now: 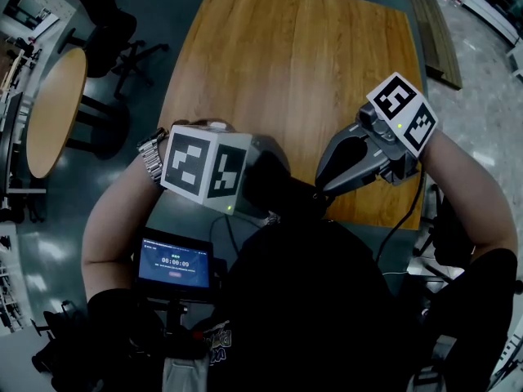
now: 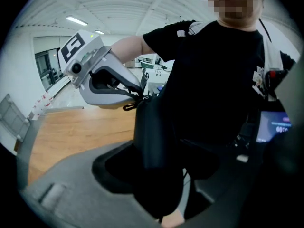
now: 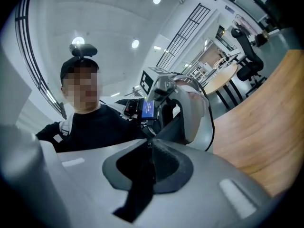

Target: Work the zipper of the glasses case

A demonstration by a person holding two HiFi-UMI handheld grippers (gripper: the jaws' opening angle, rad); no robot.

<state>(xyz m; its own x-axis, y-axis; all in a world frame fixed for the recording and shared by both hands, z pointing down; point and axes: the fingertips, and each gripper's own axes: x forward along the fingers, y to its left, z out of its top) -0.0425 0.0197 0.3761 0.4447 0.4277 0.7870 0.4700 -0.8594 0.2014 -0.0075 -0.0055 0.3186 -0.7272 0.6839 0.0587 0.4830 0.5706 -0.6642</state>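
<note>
the left gripper (image 1: 257, 182) holds the case (image 2: 156, 141) in the air, its jaws spread wide and pressing on the two sides of the black case, which stands upright between them and runs from deep in the jaws out past the tips. the right gripper (image 1: 323, 184) comes in from the other side, about level, and its tips meet the far, top end of the case. its jaws are pressed almost together, with only a thin dark strip between them, pinching the pull (image 2: 129, 107) there. a small black loop of the pull hangs just below the tips. the two grippers face each other tip to tip, close in front of the person's black shirt (image 2: 213, 80). the table (image 1: 286, 55) lies beyond and below both grippers, and the case does not touch it.
</note>
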